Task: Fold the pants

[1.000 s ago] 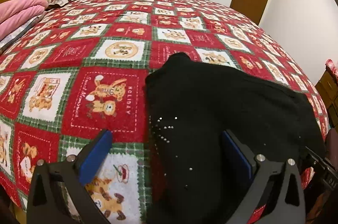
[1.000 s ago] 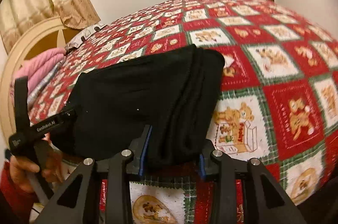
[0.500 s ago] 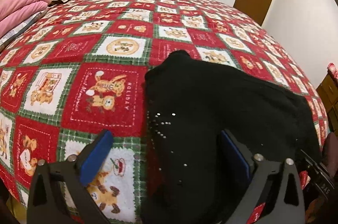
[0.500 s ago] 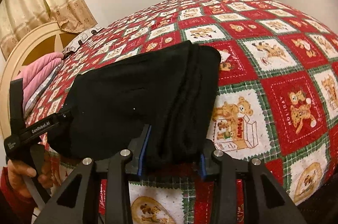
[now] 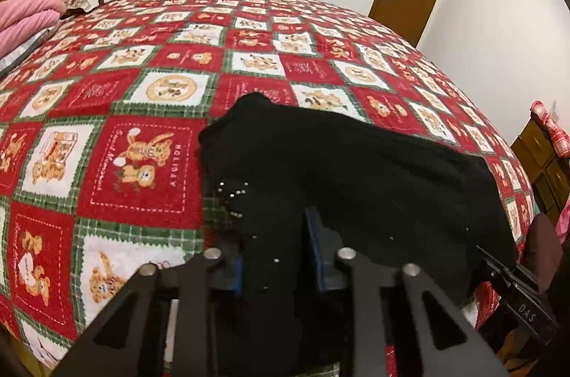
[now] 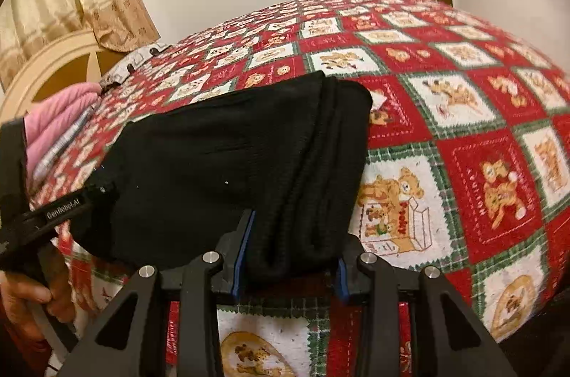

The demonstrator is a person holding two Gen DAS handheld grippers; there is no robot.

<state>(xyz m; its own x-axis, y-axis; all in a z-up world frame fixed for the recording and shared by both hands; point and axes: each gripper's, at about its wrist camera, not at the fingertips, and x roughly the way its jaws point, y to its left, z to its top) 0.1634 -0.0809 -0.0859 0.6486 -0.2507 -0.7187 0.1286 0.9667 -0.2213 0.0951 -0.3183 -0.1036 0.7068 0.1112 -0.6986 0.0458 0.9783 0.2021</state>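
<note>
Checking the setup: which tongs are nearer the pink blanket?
Left. The left tongs grip the black pants on the side toward the pink blanket; the right tongs grip the far end.

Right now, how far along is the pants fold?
Done: the black pants already lie doubled in a compact stack on the quilt. In hand: the right gripper pinches the thick bunched end, and the left gripper is shut on the near edge by the studs. Left: judging by both grips, probably one more fold or carry, then release.

Black pants [image 5: 356, 170] lie on a red-green-white teddy-bear checked bedspread [image 5: 142, 92].
</note>
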